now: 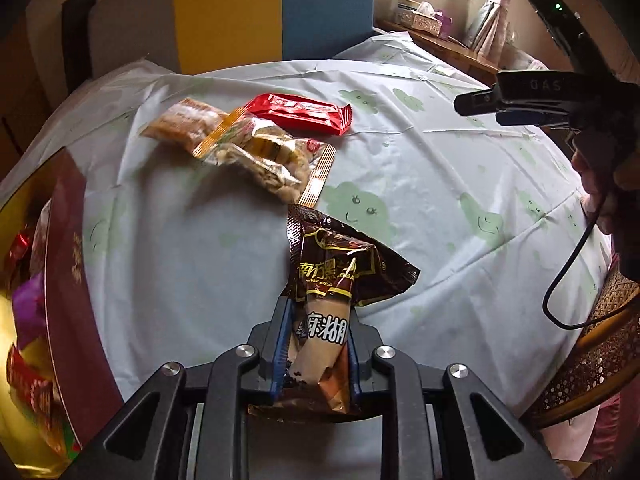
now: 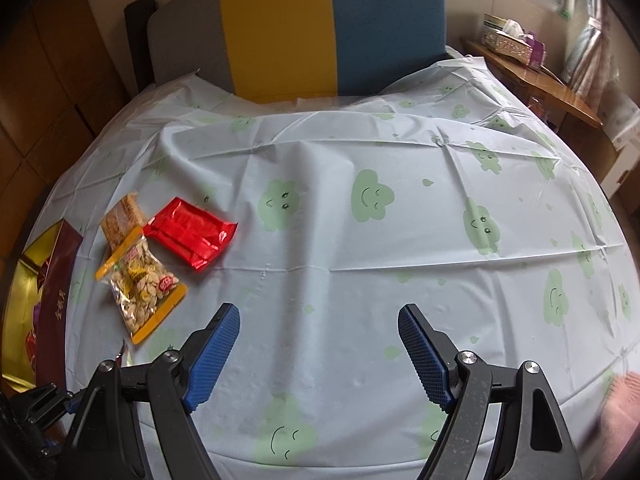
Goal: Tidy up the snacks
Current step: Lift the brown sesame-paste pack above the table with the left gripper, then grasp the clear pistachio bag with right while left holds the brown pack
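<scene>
My left gripper is shut on a brown-and-cream snack packet, its blue pads pressing both sides of the lower part. The packet stands up above the tablecloth. At the left edge is a maroon and gold box with several wrapped snacks inside. Farther off lie a red packet, a clear bag of seeds and a cracker pack. My right gripper hangs open over bare cloth with nothing between its fingers.
The pale cloth with green smiling clouds covers the whole table. Behind it stands a yellow and blue chair back. A wooden side table with a tissue box is at the back right. A woven chair and a black cable sit at the right.
</scene>
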`<state>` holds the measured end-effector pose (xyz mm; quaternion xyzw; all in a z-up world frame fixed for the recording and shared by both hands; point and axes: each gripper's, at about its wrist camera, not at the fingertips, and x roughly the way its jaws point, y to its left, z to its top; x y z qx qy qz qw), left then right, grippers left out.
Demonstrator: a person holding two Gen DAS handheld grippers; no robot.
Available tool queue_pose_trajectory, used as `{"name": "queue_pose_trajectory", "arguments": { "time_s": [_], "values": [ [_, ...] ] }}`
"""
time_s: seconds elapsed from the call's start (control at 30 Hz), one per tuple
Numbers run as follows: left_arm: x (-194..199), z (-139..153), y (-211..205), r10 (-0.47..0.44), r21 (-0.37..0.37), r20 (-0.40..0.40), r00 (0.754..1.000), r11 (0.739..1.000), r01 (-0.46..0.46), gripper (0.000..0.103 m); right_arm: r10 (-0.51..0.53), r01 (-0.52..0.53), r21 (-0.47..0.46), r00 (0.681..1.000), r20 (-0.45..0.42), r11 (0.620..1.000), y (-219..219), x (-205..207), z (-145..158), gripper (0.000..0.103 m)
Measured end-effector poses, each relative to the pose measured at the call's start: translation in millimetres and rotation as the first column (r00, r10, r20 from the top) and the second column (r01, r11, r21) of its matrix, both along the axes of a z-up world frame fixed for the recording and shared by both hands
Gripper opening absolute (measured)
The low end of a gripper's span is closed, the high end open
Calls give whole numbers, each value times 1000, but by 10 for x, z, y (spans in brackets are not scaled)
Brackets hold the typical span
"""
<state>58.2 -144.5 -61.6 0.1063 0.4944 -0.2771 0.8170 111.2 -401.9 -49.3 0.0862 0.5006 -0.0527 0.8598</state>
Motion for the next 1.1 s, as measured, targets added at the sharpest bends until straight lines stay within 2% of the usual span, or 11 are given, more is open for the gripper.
{"name": "queue_pose_trajectory", "arguments": {
  "time_s": [0.33, 0.57, 0.73, 1.0, 1.1],
  "values": [
    [-179, -69, 20, -12, -6, 112, 994, 1000, 12, 26, 139, -138, 32, 990, -33, 990, 288, 19, -127, 82],
    [-212, -71, 75, -17, -33, 133, 991, 999, 22, 27, 228, -227, 194, 974, 18, 954, 524, 50, -108, 82],
    [-224, -76, 103, -21, -55, 141, 990, 998, 29, 27, 311, -310, 220, 950, 29, 925, 877, 312, -103, 82],
    [-205, -83, 153, -13, -94, 129, 992, 995, 26, 27, 471, -463, 116, 881, -53, 879, 1525, 870, -320, 82],
    [-190, -89, 170, -13, -106, 123, 992, 994, 26, 28, 505, -498, 89, 858, -92, 863, 1637, 1014, -415, 87]
  ]
}}
